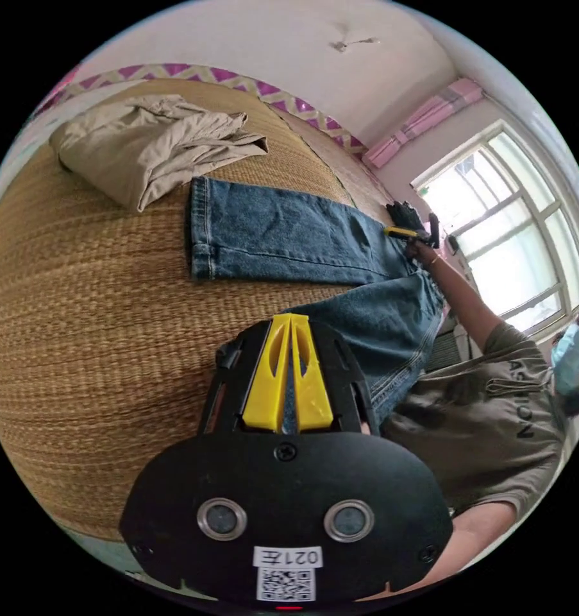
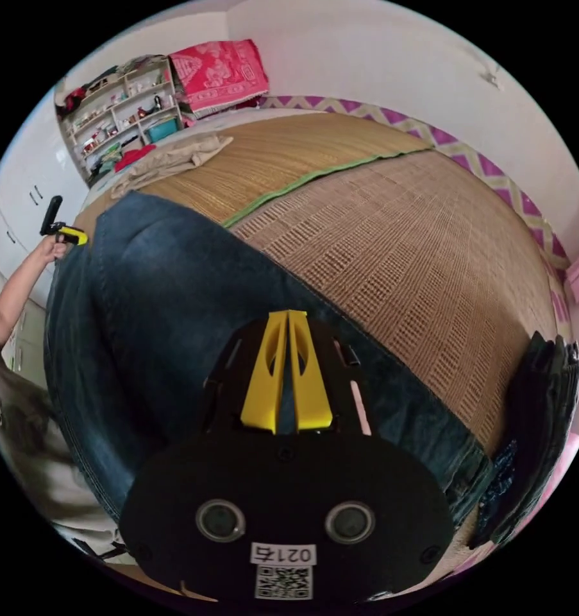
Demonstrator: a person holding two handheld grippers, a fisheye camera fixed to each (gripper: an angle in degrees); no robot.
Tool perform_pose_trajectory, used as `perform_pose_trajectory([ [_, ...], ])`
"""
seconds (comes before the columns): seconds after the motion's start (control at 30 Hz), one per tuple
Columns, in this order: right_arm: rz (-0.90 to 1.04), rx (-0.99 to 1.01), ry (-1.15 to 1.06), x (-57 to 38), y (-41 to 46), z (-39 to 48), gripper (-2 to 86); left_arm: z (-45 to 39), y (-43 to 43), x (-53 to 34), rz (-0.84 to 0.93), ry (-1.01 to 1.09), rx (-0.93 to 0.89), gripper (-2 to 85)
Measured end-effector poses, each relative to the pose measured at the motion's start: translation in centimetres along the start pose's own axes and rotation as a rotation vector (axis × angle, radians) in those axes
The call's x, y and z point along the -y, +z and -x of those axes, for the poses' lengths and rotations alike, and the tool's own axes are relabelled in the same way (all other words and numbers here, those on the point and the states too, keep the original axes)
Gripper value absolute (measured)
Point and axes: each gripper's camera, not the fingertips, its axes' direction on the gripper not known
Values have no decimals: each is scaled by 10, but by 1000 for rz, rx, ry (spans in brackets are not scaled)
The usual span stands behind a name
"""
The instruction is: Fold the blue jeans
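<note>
Blue jeans [image 1: 283,234] lie on a woven straw mat [image 1: 77,308], one leg stretched to a hemmed cuff. My left gripper [image 1: 290,317] has its yellow jaws pressed together on a denim edge near me. In the left gripper view, the right gripper [image 1: 410,232] sits at the far side of the jeans, held by a hand. In the right gripper view, the jeans [image 2: 154,289] spread wide and dark beneath my right gripper [image 2: 288,314], whose jaws are shut on the denim. The left gripper [image 2: 63,234] shows at the jeans' far corner.
Crumpled beige trousers [image 1: 151,141] lie on the mat beyond the cuff. A stack of dark folded clothes [image 2: 539,410] stands at the mat's edge. A shelf unit [image 2: 122,96] and a pink cloth [image 2: 222,67] are beyond the bed. A window [image 1: 513,224] is behind the person.
</note>
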Motion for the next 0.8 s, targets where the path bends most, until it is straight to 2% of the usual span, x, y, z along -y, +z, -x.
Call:
perform_pose_trajectory([
  [0.1, -32, 39, 7, 18, 10, -14, -10, 26, 10, 5, 3, -76, -114, -10],
  [0.17, -37, 56, 28, 28, 15, -23, -10, 30, 15, 11, 6, -103, -122, -10],
  [0.27, -44, 6, 62, 43, 23, -29, -10, 17, 25, 30, 58, -107, -63, -10],
  [0.33, -37, -47, 80, 53, 29, -29, -10, -12, 35, 48, 156, -79, 39, -9],
  [0.43, -31, -23, 103, 54, 32, -28, -9, -52, 52, 51, 250, 4, 155, -9],
  [0.57, -22, 46, 125, 37, 25, -14, -8, -53, 47, 23, 200, -76, 86, -9],
  [0.8, -212, 155, -114, -71, -64, 124, -10, -88, 24, -48, -33, 1, 181, -9],
])
